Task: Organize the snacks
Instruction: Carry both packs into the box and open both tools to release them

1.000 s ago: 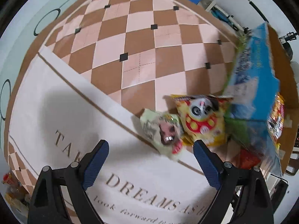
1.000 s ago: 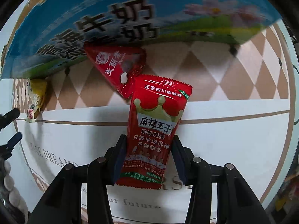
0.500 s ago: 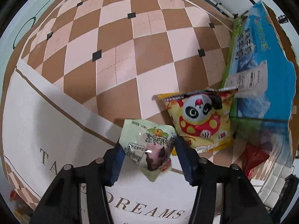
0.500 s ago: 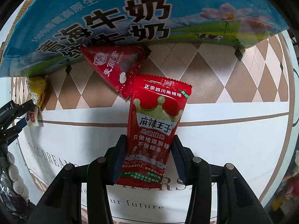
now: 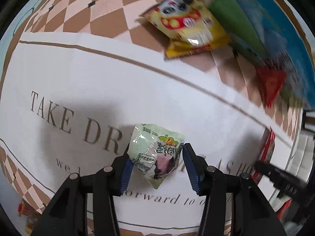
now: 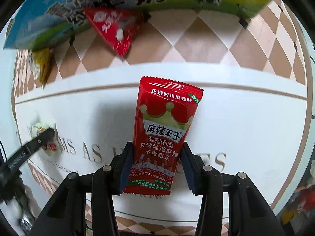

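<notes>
Left gripper (image 5: 155,162) fingers clamped on pale green snack packet (image 5: 157,151), right gripper (image 6: 155,164) fingers gripping red spicy-strip packet (image 6: 163,133) — both above white mat (image 5: 98,82)

I read "TAKE DR" on the white mat (image 5: 82,74). The red snack packet (image 6: 163,137) is labelled "麻辣王子" and "正宗四川麻辣味".

Ahead of your left tongs (image 5: 155,162) the white printed band of the tabletop (image 5: 94,74) lies bare: free passage there. Farther on, the yellow panda packet (image 5: 187,23) lies just beside the blue-and-green carton (image 5: 256,19), with the red triangular packet (image 5: 271,82) against the carton's foot. That carton (image 6: 98,9) walls off the far edge before your right tongs (image 6: 155,165). White band to their right is open.
</notes>
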`<move>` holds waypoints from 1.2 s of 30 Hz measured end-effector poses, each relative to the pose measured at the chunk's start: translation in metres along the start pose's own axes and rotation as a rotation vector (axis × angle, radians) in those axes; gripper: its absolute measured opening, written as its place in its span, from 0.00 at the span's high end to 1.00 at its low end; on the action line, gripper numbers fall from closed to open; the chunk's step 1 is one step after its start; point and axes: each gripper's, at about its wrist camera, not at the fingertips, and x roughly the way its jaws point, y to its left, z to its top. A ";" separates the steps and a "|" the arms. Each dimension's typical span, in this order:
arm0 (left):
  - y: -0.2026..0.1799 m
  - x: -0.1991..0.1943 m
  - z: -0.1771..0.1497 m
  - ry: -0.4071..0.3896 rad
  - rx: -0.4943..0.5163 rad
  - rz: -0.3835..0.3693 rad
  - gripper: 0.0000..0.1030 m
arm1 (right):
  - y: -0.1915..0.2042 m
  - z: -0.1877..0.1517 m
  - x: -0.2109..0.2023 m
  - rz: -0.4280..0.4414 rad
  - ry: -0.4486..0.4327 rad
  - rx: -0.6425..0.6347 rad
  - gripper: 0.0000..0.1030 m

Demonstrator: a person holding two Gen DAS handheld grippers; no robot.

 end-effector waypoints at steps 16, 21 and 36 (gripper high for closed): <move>-0.046 0.014 -0.016 0.003 0.142 0.085 0.56 | 0.020 -0.007 0.007 -0.062 -0.017 -0.010 0.47; -0.046 0.013 -0.024 0.003 0.144 0.079 0.57 | 0.030 -0.023 0.001 -0.083 -0.044 -0.047 0.54; -0.101 -0.021 -0.039 -0.045 0.185 -0.034 0.63 | 0.038 -0.038 -0.024 0.020 -0.077 -0.059 0.65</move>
